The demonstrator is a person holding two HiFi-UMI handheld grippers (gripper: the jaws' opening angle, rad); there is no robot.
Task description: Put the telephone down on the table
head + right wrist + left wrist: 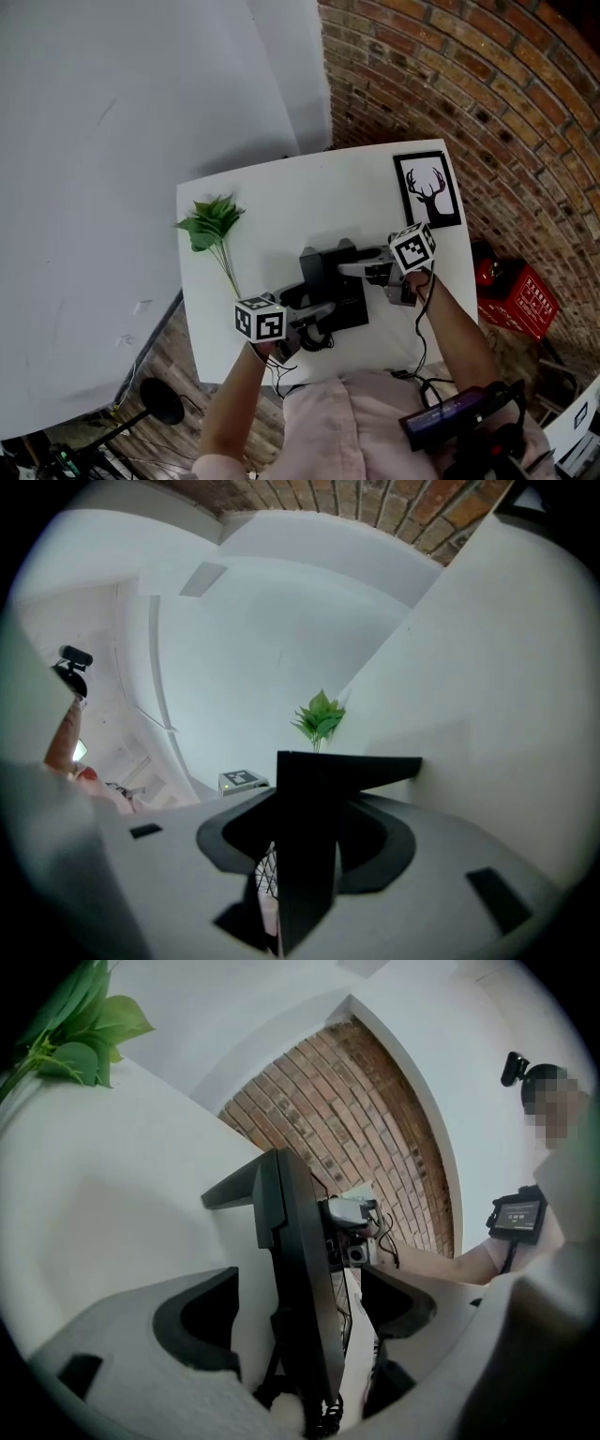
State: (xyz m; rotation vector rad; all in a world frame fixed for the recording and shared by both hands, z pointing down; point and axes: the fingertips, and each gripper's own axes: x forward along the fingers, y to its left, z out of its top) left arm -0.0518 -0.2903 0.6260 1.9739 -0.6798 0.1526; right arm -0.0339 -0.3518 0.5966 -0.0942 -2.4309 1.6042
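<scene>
A black telephone (333,283) is at the middle of the white table (281,197). My right gripper (363,268) comes at it from the right and is shut on its edge. In the right gripper view the black body (314,827) fills the gap between the pads of the right gripper (309,844). My left gripper (314,317) is at the telephone's near left side. In the left gripper view the left gripper (300,1312) stands wide open, with the telephone's thin black edge (295,1260) between the jaws and a gap on each side. A coiled cord (328,1419) hangs below.
A green leafy sprig (211,225) lies at the table's left. A framed deer picture (429,189) lies at the far right corner. A brick wall and a red crate (516,292) are to the right, off the table. A black stand (159,403) is on the floor, lower left.
</scene>
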